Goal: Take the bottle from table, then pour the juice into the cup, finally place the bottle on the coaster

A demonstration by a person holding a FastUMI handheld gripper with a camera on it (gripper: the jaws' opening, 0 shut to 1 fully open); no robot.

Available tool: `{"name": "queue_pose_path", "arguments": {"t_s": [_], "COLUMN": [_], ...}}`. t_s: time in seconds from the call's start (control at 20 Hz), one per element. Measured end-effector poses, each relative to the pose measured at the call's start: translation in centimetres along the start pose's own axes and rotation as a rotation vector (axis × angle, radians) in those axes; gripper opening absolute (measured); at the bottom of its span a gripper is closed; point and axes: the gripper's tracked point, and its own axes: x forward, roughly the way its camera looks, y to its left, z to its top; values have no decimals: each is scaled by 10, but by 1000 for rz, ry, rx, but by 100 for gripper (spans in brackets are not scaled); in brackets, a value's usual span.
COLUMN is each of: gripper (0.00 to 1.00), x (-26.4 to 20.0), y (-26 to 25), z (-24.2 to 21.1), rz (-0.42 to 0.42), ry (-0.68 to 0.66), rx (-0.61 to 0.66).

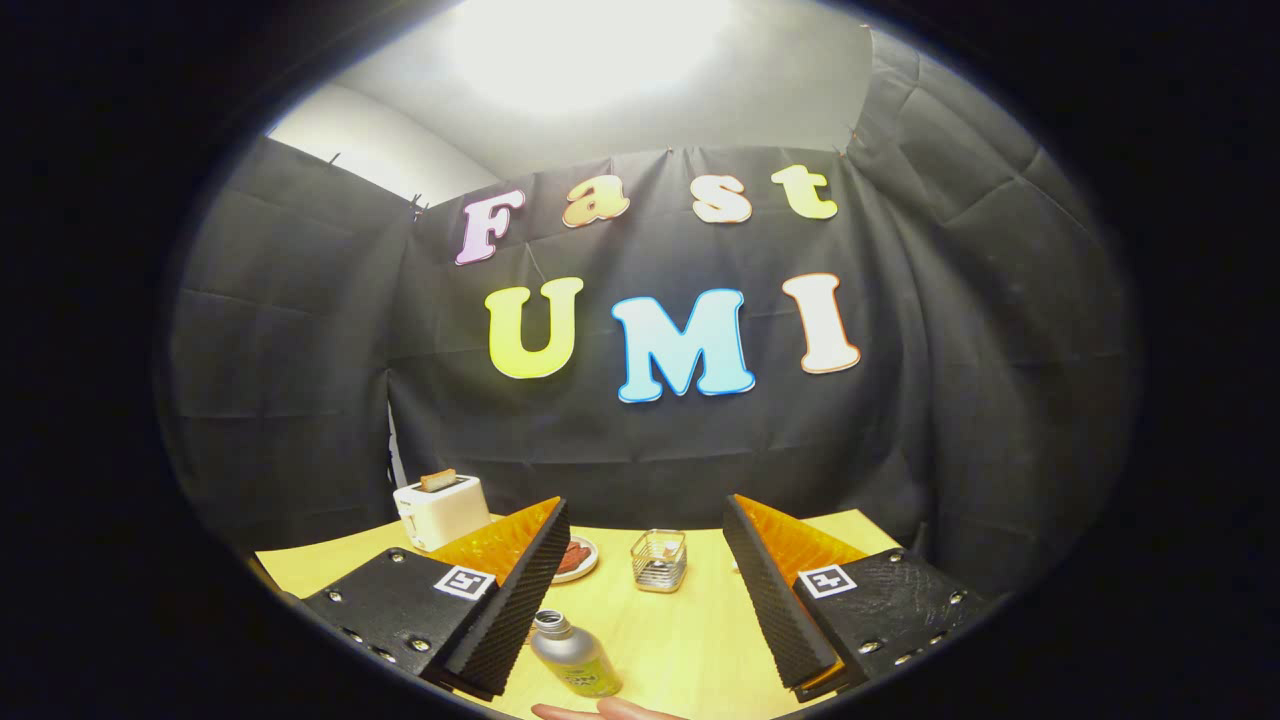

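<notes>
My hand-held gripper (645, 600) hung spread wide over the yellow counter (690, 640), its two ribbed fingers well apart and grasping nothing. The bottle (572, 655) sat in the lower middle of the frame, low in the gap between the fingers and much closer to the left finger (510, 610), its metal cap just beside that finger's inner face; whether they touched I could not tell. It looked upright, its long axis running up from the counter toward me, so I saw the cap and the shoulder more than the body. A fingertip (610, 709) of a person's hand showed at the very bottom of the frame, just below the bottle. Beyond the fingers, near the middle of the frame, stood the glass cup (659, 560), and to its left a small plate (578, 558) with something red on it; a toaster (441, 510) stood farther back at the left. I could not pick out the coaster. By my reckoning the grab had yet to be made: the bottle lay below and left of the gripper's centre, so I would need to drop down and shift left before closing.
</notes>
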Motion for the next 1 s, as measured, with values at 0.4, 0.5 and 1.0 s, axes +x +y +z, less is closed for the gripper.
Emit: {"name": "queue_pose_path", "arguments": {"t_s": [0.4, 0.5, 1.0], "gripper": [95, 95, 95], "x": [22, 27, 52], "y": [39, 45, 67], "z": [-59, -70, -146], "rz": [36, 23, 4], "ry": [21, 6, 84], "rx": [-36, -73, -118]}}
